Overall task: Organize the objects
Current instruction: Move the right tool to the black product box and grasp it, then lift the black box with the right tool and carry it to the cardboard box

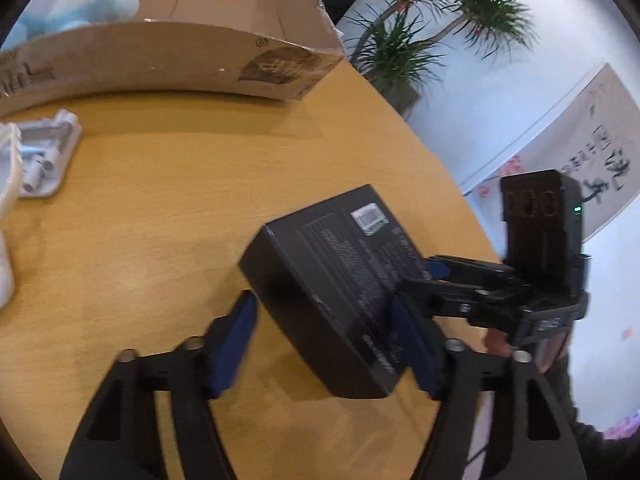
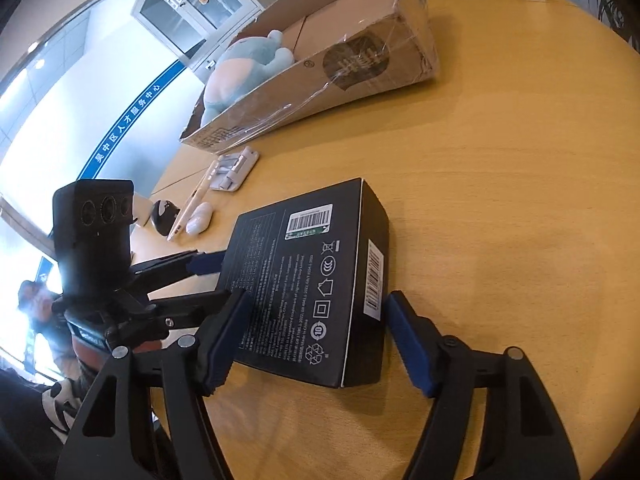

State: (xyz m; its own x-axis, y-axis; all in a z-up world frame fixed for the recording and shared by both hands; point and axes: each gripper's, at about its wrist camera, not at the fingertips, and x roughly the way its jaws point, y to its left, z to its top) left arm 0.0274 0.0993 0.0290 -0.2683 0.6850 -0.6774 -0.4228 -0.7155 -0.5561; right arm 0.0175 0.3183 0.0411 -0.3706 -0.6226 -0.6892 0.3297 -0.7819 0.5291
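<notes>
Yellow counter point(image 2: 500, 160), office backdrop. Left tool point(image 1: 324, 344) and right tool point(image 2: 316, 344) both spread, straddling black box point(image 2: 312, 280), not clamped. Box on counter, unboxed; 1 plush point(image 2: 244, 72) in carton point(image 2: 360, 60); white holder point(image 2: 234, 170), pen point(image 2: 192, 204) still loose.

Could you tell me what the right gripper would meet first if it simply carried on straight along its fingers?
The right gripper would meet the black box at once: its open fingers already flank the box's near end on the wooden table. The left gripper is at the box's other side. Past it, likely the cardboard box, though depth is unclear.
</notes>
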